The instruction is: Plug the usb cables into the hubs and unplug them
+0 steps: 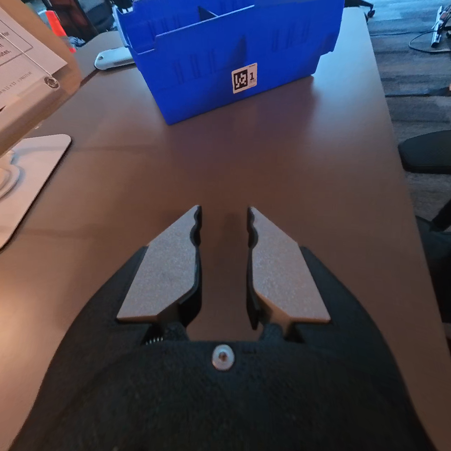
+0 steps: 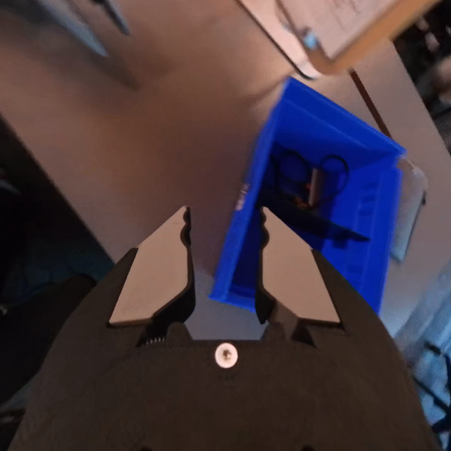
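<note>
On the dark brown table (image 1: 244, 158) stands a blue plastic bin (image 1: 231, 73), which serves as the landmark; in the left wrist view it sits straight ahead, well beyond the left gripper (image 1: 224, 214), its ribbed long side facing the camera and bearing a small white sticker (image 1: 244, 78) with a black square code; thin dividers rise inside it. Left of the bin lies a pale, rounded oblong object (image 1: 114, 59), and nearer, also left of it, a flat pale stand base (image 1: 31, 175) with rounded corners under a tan board carrying a printed sheet (image 1: 22, 56). The left gripper's jaws stand apart with nothing between them, only bare tabletop; its fingers (image 1: 168, 266) have matte grey, grainy faces and black wavy inner edges, set in a rough black body with a silver screw. The right wrist view is blurred and looks down into the bin (image 2: 244, 219) from above; the bin's long axis runs from lower left to upper right, and the right gripper (image 2: 225, 212) hovers at its near long wall, jaws apart and empty, one tip over the table and the other over the bin. Within the bin lie thin black cables (image 2: 290, 168) coiled in loops beside a slim silvery bar, likely a hub (image 2: 316, 186), whose long axis follows the bin's; the blur hides which way the plugs point; a dark flat piece (image 2: 324, 225) lies across the nearer compartment.
</note>
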The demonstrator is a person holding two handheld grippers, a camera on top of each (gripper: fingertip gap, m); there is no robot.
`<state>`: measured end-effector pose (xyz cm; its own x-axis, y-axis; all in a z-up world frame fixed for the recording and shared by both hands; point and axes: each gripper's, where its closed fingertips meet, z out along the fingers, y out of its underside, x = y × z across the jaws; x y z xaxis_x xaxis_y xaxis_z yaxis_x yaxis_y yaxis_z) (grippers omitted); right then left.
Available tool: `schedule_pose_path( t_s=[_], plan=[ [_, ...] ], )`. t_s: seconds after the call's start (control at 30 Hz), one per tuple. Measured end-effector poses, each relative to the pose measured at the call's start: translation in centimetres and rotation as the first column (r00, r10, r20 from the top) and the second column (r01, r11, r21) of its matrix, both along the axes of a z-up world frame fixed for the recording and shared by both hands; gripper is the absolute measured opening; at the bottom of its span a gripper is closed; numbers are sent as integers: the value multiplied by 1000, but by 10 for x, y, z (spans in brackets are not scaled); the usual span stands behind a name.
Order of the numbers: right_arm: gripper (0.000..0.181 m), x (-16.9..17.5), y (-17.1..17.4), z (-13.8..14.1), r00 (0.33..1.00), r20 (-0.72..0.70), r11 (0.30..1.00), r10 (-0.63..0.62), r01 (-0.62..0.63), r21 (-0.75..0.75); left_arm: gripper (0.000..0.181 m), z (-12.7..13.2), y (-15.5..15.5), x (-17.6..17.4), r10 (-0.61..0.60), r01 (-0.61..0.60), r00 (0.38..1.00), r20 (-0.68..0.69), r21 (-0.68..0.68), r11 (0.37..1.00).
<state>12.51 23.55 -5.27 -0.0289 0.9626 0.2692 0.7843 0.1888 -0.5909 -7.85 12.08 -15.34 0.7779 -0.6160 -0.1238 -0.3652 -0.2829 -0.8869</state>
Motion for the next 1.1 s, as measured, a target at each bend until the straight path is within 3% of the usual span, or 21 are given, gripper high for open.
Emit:
schedule_pose_path(
  t_s=[0.07,0.13,0.23,0.4,0.47,0.57,0.6,0.77,0.9,1.0,1.1],
  plan=[
    [40,-13,-32,-10,993,57,994,98,-101,37,35,-1,0,0,0,0,1000,-9,-2,1000],
    [28,-20,-25,-24,984,172,983,40,-70,171,35,-1,0,1,-1,1,1000,-14,0,1000],
    [44,-4,-2,-39,941,299,975,-157,99,201,36,-2,0,0,5,-5,1000,-18,-2,1000],
    [61,31,31,-46,863,268,904,-428,399,156,35,-3,-1,0,6,-6,1000,-27,-6,1000],
    [58,37,34,-62,837,295,887,-461,442,132,35,-7,-1,0,2,-3,999,-37,-28,1000],
    [40,44,49,-76,778,303,835,-550,512,200,36,-10,0,1,5,-7,998,-56,-40,999],
    [11,41,44,-82,776,310,834,-549,534,142,35,-11,-1,1,5,-7,998,-60,-38,999],
    [12,44,36,-86,706,289,751,-647,656,80,32,-11,-1,1,6,-8,998,-60,-38,999],
    [5,22,7,-88,687,321,661,-652,723,-201,31,-11,-1,0,9,-12,998,-61,-39,999],
    [7,13,2,-88,621,340,576,-706,783,-234,31,-10,-1,0,11,-13,998,-63,-32,999],
    [9,-10,-12,-88,661,340,591,-669,751,-296,31,-10,-2,0,13,-15,998,-57,-33,999]
  ],
)
